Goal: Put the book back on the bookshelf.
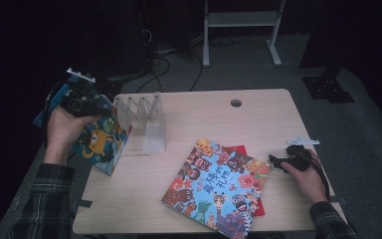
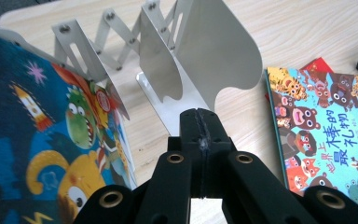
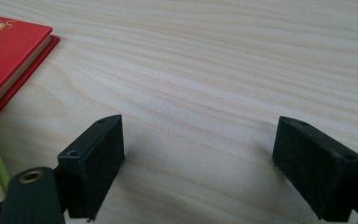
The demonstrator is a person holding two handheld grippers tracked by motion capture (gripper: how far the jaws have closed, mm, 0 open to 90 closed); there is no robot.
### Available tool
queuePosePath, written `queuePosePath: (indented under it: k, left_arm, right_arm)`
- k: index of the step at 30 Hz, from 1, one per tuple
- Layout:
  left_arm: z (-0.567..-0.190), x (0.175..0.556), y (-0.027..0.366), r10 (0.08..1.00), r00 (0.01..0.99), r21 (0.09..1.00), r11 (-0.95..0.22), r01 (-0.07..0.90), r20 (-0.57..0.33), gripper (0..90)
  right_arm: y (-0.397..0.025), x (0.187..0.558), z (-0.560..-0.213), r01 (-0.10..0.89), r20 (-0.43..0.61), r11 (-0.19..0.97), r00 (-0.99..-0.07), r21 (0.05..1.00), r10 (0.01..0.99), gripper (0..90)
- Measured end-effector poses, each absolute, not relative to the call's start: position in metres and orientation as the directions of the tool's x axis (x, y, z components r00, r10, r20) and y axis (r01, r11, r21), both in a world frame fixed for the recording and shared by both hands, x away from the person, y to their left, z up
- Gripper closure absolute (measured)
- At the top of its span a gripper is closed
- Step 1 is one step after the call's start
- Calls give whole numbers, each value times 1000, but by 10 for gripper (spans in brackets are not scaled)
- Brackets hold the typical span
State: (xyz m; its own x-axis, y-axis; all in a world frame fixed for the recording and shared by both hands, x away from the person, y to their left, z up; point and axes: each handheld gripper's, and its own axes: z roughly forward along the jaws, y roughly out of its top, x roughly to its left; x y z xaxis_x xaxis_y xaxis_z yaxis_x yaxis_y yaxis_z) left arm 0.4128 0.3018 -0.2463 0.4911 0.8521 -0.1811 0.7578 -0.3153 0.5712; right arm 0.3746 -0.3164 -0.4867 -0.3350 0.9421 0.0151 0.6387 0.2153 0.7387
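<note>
A pale wooden worktop [image 1: 204,119] stands in a dark room. The left tool [image 2: 200,126], jaws pressed together empty, hovers beside the expanding bookrack [image 2: 177,60]; the right tool [image 3: 198,163] rests wide open, empty.

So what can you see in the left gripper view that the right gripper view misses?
The left gripper view has the white metal book rack, the blue dinosaur book beside it, and the left tool with jaws pressed together. The right gripper view has the right tool, jaws wide apart over bare wood. Both share the wooden table and the red book.
</note>
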Motion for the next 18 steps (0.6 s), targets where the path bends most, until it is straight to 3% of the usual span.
queuePosePath:
  k: [18]
  left_arm:
    - [-301,393,269,822,538,545,-371,752,-184,869]
  right_arm:
    - [-316,375,-487,639,15,217,-337,738,942,155]
